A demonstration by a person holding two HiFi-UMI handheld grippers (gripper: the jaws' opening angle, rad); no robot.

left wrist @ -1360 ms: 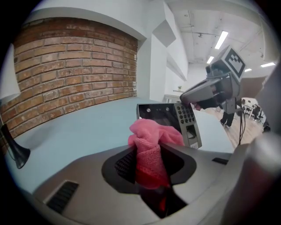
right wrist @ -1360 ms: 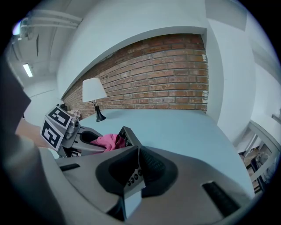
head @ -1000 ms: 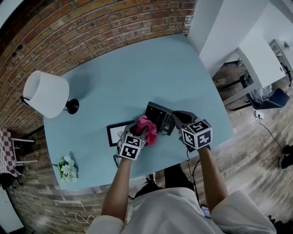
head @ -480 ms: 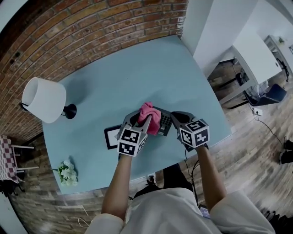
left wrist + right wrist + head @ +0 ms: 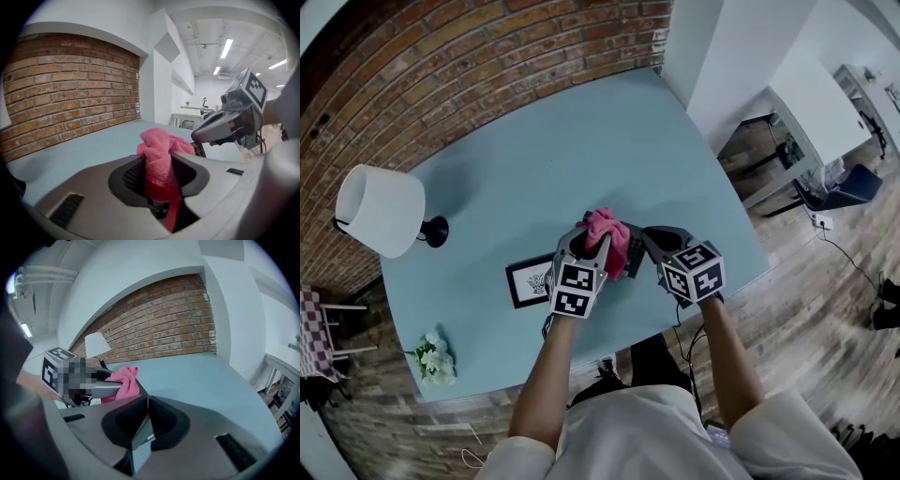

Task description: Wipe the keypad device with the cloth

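Here, seen from above, a person leans over a pale blue table point(image 5: 581, 141) with a gripper in each hand. The only print in view is the black-and-white square markers on each gripper's cube. A small framed picture point(image 5: 525, 279) lies flat beside the left gripper, and its dark drawing is too small to read. The left gripper point(image 5: 598, 242) is clamped on a bunched pink cloth point(image 5: 606, 228), which rests on top of the dark keypad device point(image 5: 635, 258) near the table's front edge. The right gripper point(image 5: 651, 238) is at the device's right edge. A second ago the cloth lay at the device's left end and the keys showed plainly; now it has moved up over them and hides most. Only the left gripper view shows a few keys peeping past the cloth. Only the right gripper view shows its jaws closed on the device's thin grey edge. Only the head view takes in a white-shaded lamp point(image 5: 380, 211) and white flowers point(image 5: 433, 354) at the table's left side.
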